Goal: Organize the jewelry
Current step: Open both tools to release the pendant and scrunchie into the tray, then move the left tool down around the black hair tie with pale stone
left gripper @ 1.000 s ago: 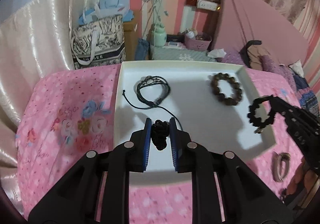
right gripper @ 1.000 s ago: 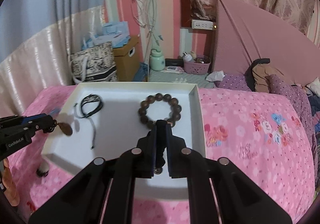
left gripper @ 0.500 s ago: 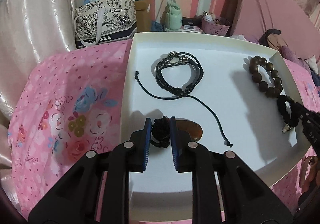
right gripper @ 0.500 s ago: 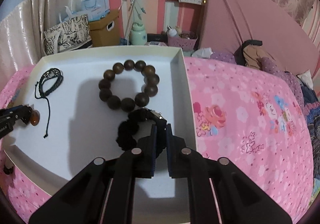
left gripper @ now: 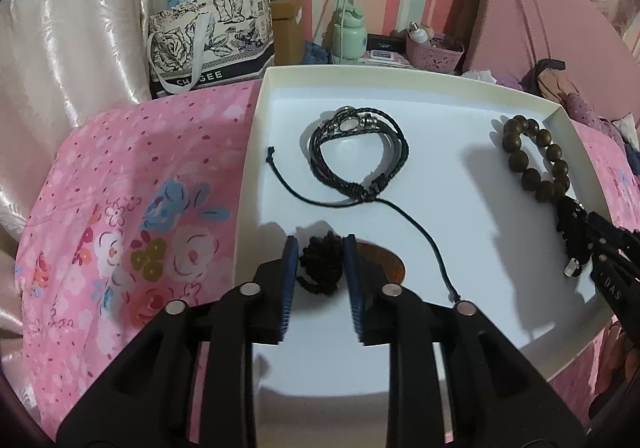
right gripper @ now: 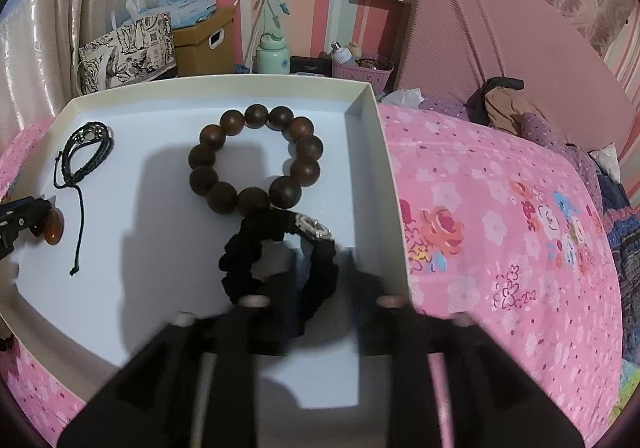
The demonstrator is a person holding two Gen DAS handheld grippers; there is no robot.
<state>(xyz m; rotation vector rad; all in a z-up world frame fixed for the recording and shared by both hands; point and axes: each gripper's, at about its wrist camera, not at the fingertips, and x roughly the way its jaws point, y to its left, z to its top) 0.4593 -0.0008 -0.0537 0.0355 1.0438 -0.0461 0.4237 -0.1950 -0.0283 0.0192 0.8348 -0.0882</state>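
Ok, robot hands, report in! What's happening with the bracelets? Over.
Left gripper shut on dark beaded piece, over white tray. Right gripper blurred, jaws seemingly apart around black ruffled bracelet. Wooden bead bracelet touches it.

Left gripper (left gripper: 320, 268) fingers (left gripper: 289, 280) around dark bead cluster (left gripper: 322, 268), white tray (left gripper: 400, 87)

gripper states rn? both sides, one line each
Left gripper: closed on the dark beaded necklace over the white tray.
Right gripper: motion-blurred; the black scrunchie bracelet lies between its fingers, grip cannot be told.
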